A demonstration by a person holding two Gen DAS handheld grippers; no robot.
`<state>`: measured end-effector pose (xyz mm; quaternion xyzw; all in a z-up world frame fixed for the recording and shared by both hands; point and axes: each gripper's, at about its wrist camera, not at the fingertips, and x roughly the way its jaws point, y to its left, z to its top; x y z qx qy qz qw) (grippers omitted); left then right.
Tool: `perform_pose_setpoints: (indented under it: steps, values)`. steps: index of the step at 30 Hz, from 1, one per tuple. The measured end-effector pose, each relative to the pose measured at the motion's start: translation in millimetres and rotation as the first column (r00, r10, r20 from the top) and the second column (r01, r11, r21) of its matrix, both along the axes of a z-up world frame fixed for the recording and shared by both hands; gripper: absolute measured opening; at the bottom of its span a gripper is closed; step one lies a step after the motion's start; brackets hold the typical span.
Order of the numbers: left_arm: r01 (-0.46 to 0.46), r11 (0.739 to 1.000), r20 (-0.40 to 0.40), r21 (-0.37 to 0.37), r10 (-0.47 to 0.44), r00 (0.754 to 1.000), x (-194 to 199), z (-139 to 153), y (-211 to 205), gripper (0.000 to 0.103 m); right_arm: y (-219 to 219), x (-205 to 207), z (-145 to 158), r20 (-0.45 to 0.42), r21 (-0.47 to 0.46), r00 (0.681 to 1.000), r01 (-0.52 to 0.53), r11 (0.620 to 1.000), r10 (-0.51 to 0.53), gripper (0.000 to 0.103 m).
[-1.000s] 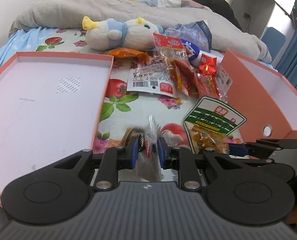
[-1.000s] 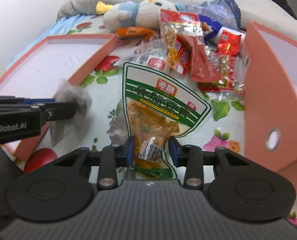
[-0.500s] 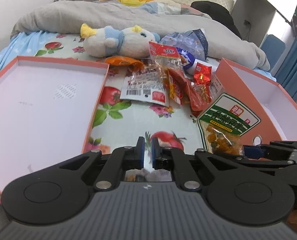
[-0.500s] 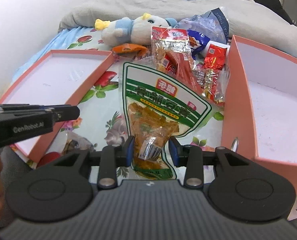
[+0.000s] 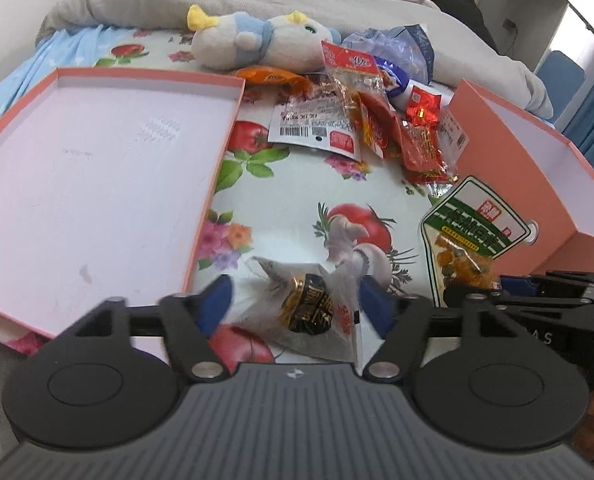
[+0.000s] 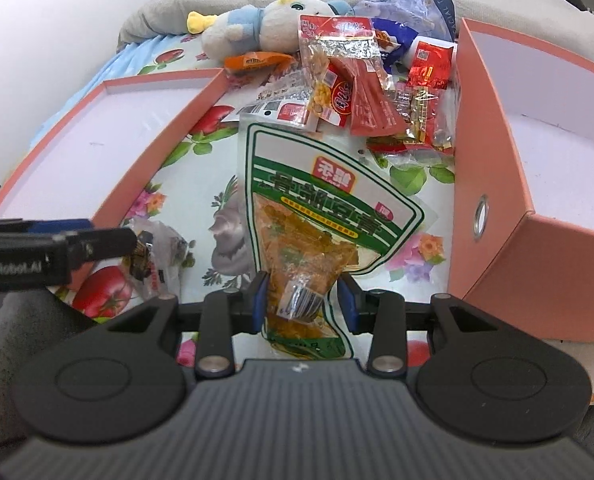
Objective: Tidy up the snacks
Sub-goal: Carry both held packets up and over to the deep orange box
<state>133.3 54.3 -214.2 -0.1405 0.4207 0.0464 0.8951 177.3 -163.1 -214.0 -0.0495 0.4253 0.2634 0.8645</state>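
1. At the left of the frame in my left view lies the shallow pink lid [image 5: 97,184], smooth card with a pale lining and a low rim, with nothing in it.
2. My left gripper [image 5: 297,304] has just been opening; its blue pads now stand spread, with the small clear packet [image 5: 309,308] lying loose between them on the flowered sheet [image 5: 297,184]. It is crinkly film around a dark, round foil-wrapped sweet. It sits outside the lid near the bed's edge, so it may slide off or be forgotten.
3. In the right view, my right gripper [image 6: 303,300] pinches the lower end of the green-and-white pouch [image 6: 321,208], a glossy, floppy bag of orange pieces. Held so low, it could fold, swing and snag the box wall.
4. At the right stands the deep pink box [image 6: 493,152], stiff card with a metal eyelet. The heap of red wrappers [image 6: 377,92] leans against it and could spill.
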Motion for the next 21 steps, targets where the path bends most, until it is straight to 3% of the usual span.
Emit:
perform_pose_setpoints:
  steps: [4,14,17,19,21]
  values:
    - [0.011,0.999,-0.019,-0.036,-0.012,1.000,7.1,-11.5,-4.0,0.084,0.8,0.4,-1.4,-0.004,0.000,1.000,-0.006,1.000,0.006,0.040]
    - [0.043,0.996,-0.029,0.081,-0.040,0.999,21.6,-25.6,-26.2,0.082,-4.4,-0.6,-4.1,-0.020,-0.005,1.000,-0.011,1.000,0.011,0.040]
    - [0.046,0.993,-0.052,0.108,-0.040,0.998,24.2,-33.2,-29.8,0.070,-6.4,0.3,-4.1,-0.020,-0.003,1.000,-0.010,1.000,0.010,0.040]
    - [0.043,0.991,-0.049,0.124,-0.037,0.998,24.3,-36.3,-31.5,0.070,-7.4,0.7,-4.0,-0.019,-0.002,1.000,-0.011,1.000,0.011,0.040]
    - [0.046,0.991,-0.047,0.127,-0.041,0.998,24.1,-36.9,-32.6,0.062,-8.9,1.0,-3.6,-0.015,-0.001,1.000,-0.012,1.000,0.012,0.040]
